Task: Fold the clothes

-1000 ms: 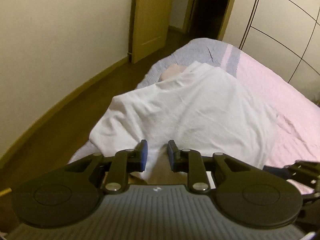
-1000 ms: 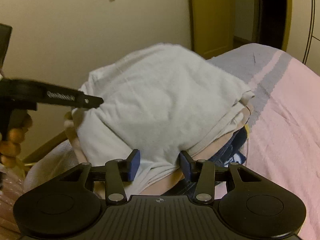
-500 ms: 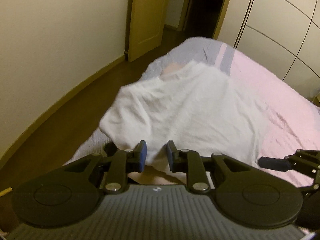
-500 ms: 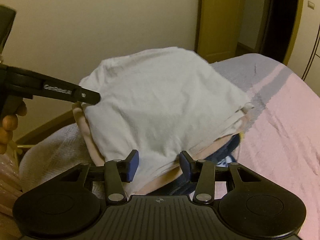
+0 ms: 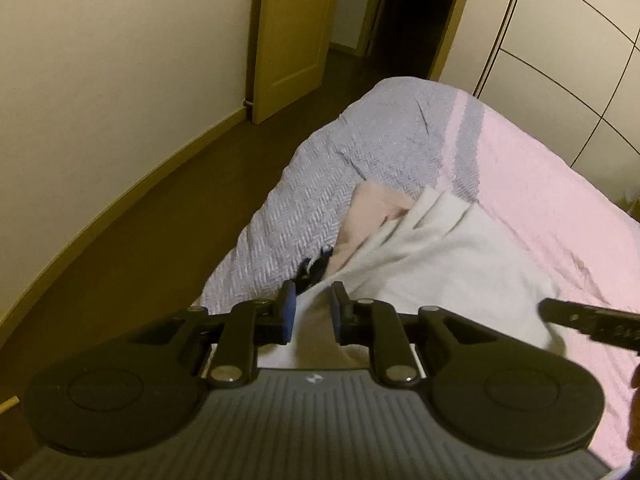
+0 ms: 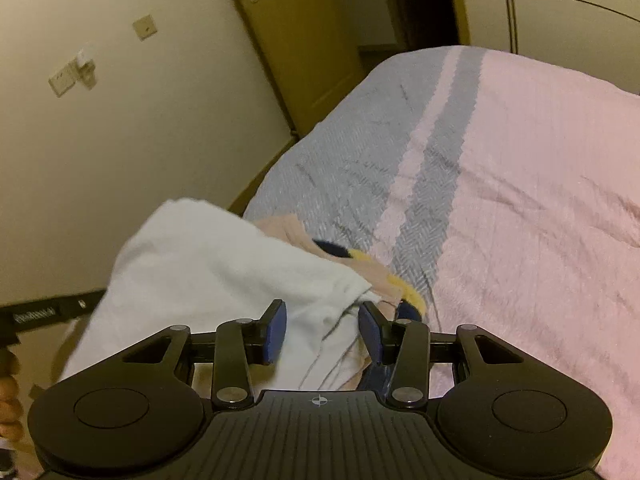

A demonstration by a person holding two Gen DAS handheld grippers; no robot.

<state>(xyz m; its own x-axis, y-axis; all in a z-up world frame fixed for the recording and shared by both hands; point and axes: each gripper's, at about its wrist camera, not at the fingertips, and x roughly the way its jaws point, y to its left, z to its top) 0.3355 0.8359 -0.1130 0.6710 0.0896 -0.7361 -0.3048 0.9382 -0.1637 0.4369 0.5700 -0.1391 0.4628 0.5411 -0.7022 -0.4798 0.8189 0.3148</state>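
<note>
White garment [image 5: 452, 276] lies bunched on the bed [image 5: 560, 208], over the line where the grey band of the cover meets the pink. It sits on top of a pale pink garment [image 5: 372, 216] and a dark blue and yellow item [image 6: 408, 300], both poking out at its far edge. Left hand-held gripper [image 5: 313, 312]: pads set narrow, a fold of the white cloth running between them; whether they pinch it I cannot tell. Right hand-held gripper [image 6: 322, 330]: pads spread wider, white cloth and loose threads lying between them, with clear space either side of the cloth. Each gripper shows at the edge of the other's view. Wooden door [image 5: 292, 32] and white wardrobe [image 5: 568, 40] beyond the bed.
</note>
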